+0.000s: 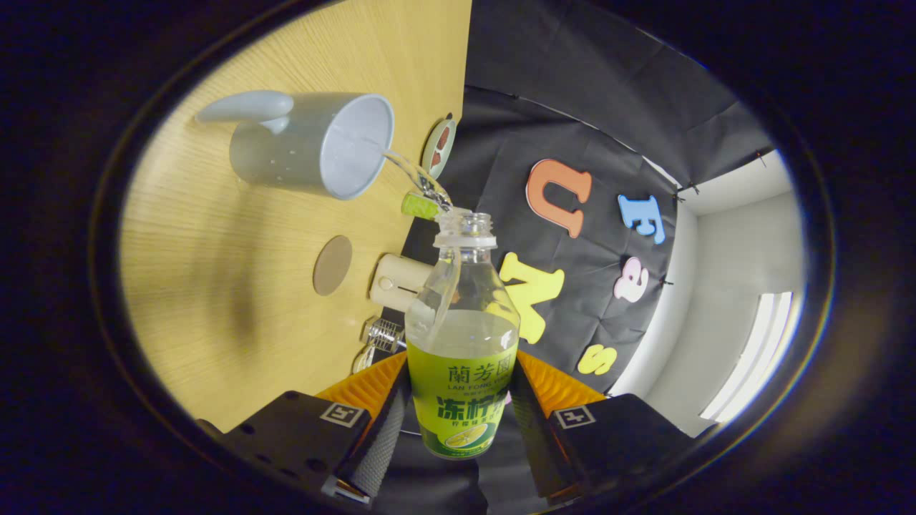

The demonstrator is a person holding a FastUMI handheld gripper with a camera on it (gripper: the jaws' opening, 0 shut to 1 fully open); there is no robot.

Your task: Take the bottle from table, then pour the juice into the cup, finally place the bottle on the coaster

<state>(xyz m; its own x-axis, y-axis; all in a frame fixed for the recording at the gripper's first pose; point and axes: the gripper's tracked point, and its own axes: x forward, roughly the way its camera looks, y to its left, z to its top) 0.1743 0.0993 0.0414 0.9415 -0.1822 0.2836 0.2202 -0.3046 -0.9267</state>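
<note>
— Gripper view first: what is the gripper (458,418) doing?
— Both fingers (376,443) press on the sides of one clear plastic bottle (461,343), clamped between them over its glossy green label. The bottle is tipped over, its ribbed, uncapped neck pointing toward the cup.
— Anything coming out?
— One thin clear stream (411,172) arcs from the mouth into one pale grey cup (311,143). The cup is a smooth, matte cylinder with a curved handle, standing on the table beyond the bottle.
— And the surface?
— A light wooden table (236,286) with fine straight grain. One flat round brown coaster (333,265) lies on it, bare, between the cup and the fingers.
— Other things?
— One small green cap (419,206) just beside the bottle's mouth, one cream rounded block (397,281) near the coaster, and one round patterned disc (439,146) just past the cup.
</note>
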